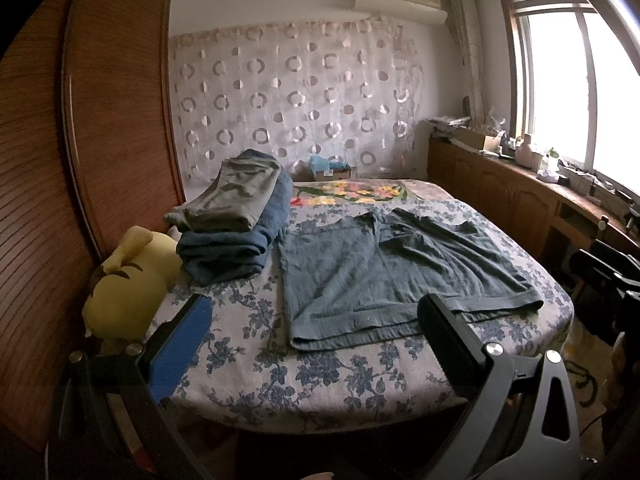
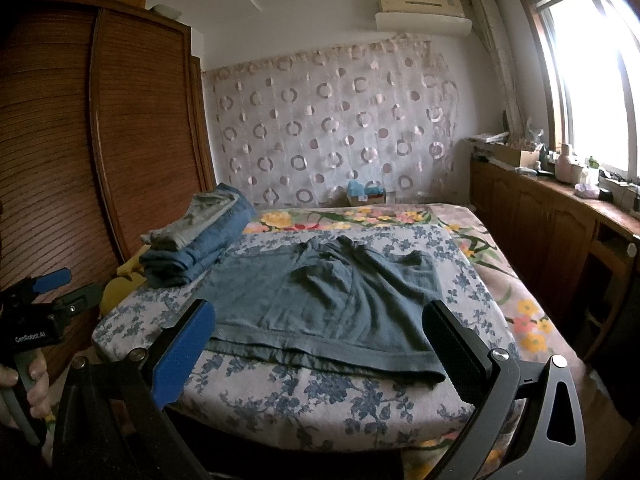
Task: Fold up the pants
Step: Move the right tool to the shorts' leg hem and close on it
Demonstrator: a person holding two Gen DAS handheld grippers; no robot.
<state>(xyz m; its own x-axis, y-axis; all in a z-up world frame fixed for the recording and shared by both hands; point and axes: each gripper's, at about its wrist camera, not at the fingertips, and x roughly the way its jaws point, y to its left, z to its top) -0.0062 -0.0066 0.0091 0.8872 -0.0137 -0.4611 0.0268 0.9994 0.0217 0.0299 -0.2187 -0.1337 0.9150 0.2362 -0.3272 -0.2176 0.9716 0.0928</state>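
- On the bed (image 1: 256, 376), at the centre of the floral cover: grey-blue pants (image 1: 384, 272) spread flat, hem edge toward 6 o'clock, waist end toward 12.
- At 10 o'clock from the pants, just beside them: a stack of folded clothes (image 1: 236, 220), grey piece on top of blue ones.
- At 9 o'clock in the left wrist view, near the bed's edge beside the stack: a yellow plush toy (image 1: 128, 280).
- Left gripper (image 1: 316, 320): released, fingers spread wide, grasping nothing, held off the near edge of the bed.
- Right gripper (image 2: 320, 328): likewise released, fingers wide apart on either side of the hem, nothing between them.
- At 9 o'clock beyond the bed: a wooden wardrobe (image 2: 132, 132); at 12, a circle-patterned curtain (image 2: 332, 128); at 3, a bright window (image 1: 560, 92).
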